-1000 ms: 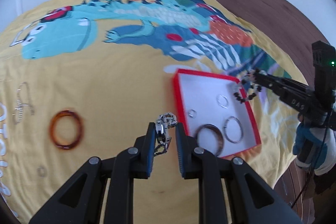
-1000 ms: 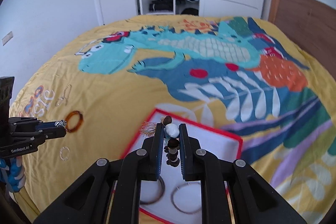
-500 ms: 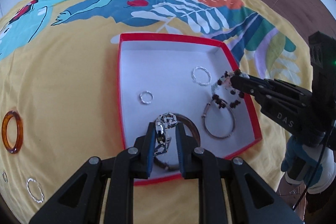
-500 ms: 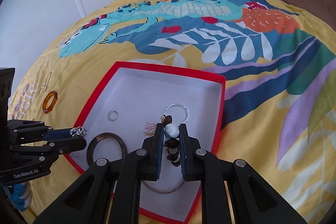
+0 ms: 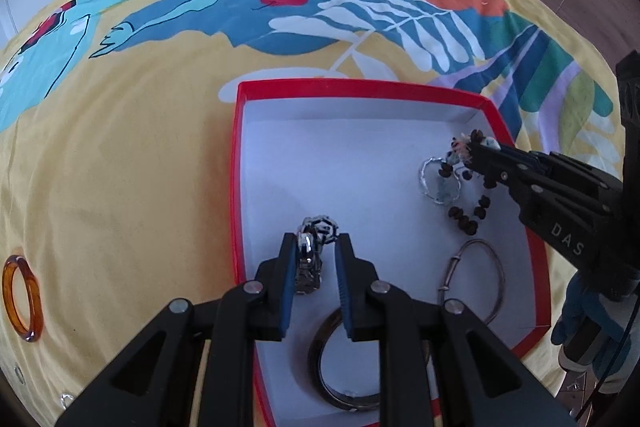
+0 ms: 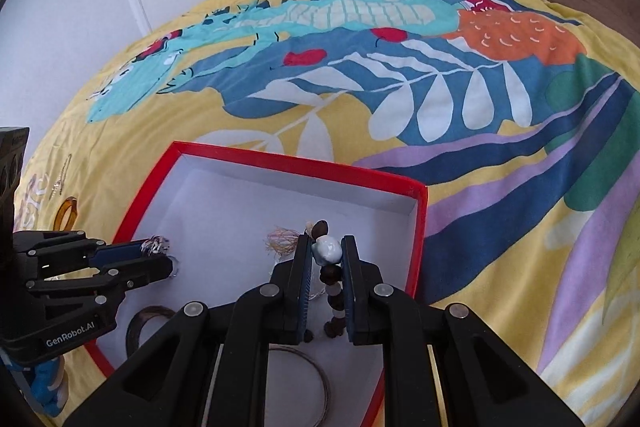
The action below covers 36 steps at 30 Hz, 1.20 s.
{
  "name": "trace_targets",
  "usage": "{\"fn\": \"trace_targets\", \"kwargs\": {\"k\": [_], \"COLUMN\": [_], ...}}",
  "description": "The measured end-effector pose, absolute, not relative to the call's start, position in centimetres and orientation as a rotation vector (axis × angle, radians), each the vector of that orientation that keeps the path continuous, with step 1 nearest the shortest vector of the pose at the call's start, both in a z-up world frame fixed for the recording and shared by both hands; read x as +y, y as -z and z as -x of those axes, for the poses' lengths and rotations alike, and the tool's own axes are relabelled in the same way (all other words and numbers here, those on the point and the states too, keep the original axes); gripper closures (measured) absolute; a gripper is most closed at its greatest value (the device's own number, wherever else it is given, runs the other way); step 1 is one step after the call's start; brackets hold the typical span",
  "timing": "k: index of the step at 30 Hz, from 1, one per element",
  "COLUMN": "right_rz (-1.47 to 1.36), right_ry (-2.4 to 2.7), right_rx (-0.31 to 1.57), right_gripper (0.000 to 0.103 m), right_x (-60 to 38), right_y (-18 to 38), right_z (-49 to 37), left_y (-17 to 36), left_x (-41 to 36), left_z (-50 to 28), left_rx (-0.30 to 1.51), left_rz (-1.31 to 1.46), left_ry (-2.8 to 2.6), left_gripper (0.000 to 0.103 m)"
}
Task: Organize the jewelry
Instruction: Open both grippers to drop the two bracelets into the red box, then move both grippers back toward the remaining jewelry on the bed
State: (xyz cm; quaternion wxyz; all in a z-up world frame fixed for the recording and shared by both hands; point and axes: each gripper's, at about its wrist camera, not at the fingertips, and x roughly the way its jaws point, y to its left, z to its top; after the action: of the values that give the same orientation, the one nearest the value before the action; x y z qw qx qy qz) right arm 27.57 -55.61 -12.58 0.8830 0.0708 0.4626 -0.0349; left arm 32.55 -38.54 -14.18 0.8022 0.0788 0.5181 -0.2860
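A red box (image 5: 360, 85) with a white inside lies on the patterned bedspread. My left gripper (image 5: 316, 243) is shut on a silver chain-link bracelet (image 5: 318, 229) and hangs low over the box's near left part. In the right wrist view the left gripper (image 6: 160, 257) comes in from the left over the red box (image 6: 300, 163). My right gripper (image 6: 326, 247) is shut on a brown beaded bracelet (image 6: 328, 253) with a white bead. From the left wrist view the right gripper (image 5: 476, 151) holds the beaded bracelet (image 5: 464, 217) dangling over a silver ring (image 5: 438, 183).
Inside the box lie a thin wire bangle (image 5: 476, 279) and a dark bangle (image 5: 344, 367). An amber bangle (image 5: 22, 299) and small silver rings (image 5: 18, 373) rest on the bedspread to the left. A thin chain (image 6: 60, 179) lies farther left. Wardrobe and wooden headboard stand beyond the bed.
Both grippers have come down and over the red box with their bracelets still held. The box now fills more of each view.
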Motion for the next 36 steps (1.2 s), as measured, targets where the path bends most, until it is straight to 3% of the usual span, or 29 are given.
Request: {"fn": "trace_targets", "kwargs": {"k": [2,5,6,18,32,36], "right_rz": [-0.15,-0.148,-0.151,-0.184,-0.166,-0.161], "right_ry": [0.071,0.081,0.078,0.068,-0.102,-0.13], "right_rx": [0.966,0.959,0.95,0.855,0.78,0.767], "right_gripper": [0.085,0.062,0.06,0.058,0.055,0.049], "right_x": [-55.7,-55.8,-55.8,-54.4,-43.2,-40.3], "right_y": [12.9,12.7,12.4,6.3,0.0,-1.1], "right_z": [-27.5,-27.2,-27.0,-22.7,-14.8,-12.7], "left_y": [14.2,13.9,13.6,7.6,1.8,0.7], "left_x": [-38.6,-38.5,-38.4,-34.3,-20.3,-16.9], "left_z": [-32.4,-32.5,-32.5,-28.9,-21.8,-19.5], "left_rx": [1.106,1.116,1.111,1.02,0.944,0.919], "left_rz": [-0.176,-0.155,-0.145,-0.093,-0.092,-0.076], "left_ry": [0.62,0.632,0.636,0.658,0.441,0.377], "left_gripper": [0.085,0.077,0.072,0.07,0.069,0.069]}}
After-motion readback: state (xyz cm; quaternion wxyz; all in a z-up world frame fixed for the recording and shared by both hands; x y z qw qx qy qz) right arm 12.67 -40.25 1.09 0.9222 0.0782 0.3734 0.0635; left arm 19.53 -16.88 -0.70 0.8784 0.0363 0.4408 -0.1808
